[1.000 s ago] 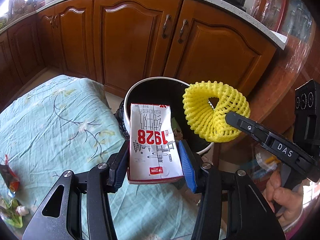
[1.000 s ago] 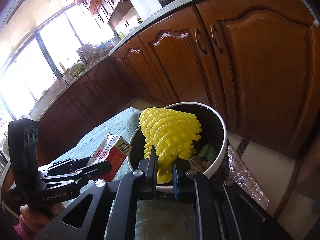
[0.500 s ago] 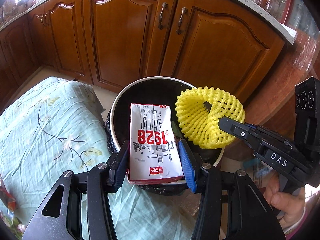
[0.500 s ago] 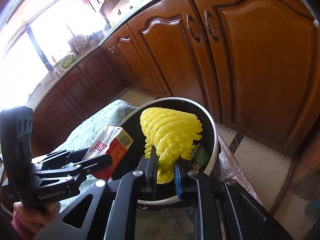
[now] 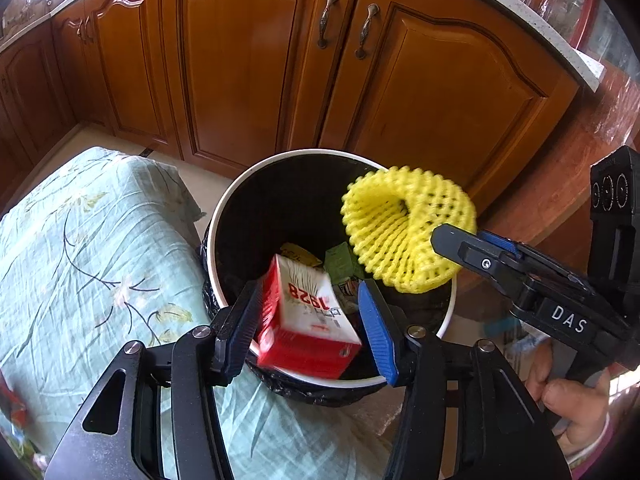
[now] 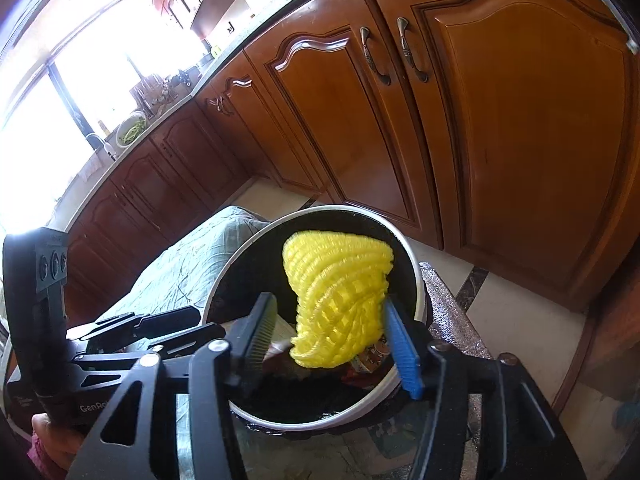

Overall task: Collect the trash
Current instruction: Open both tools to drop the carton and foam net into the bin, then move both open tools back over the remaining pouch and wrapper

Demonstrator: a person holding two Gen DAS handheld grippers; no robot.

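The carton [image 5: 306, 316] is red and white, with red digits "1928" on its white face. The net [image 5: 404, 232] is bright yellow with an open diamond mesh; it also shows in the right wrist view [image 6: 340, 300]. The bin [image 5: 224, 216] has a white rim and a black liner. Beside the bin, the cloth [image 5: 92, 248] is pale green with dark twig lines and yellow-green leaves. Behind the bin, the cabinets [image 5: 248, 60] are reddish-brown wood. The fingers [image 5: 376, 328] carry blue pads on black frames.

Milk carton [image 5: 308, 320] & foam net [image 6: 340, 304] motion-blurred
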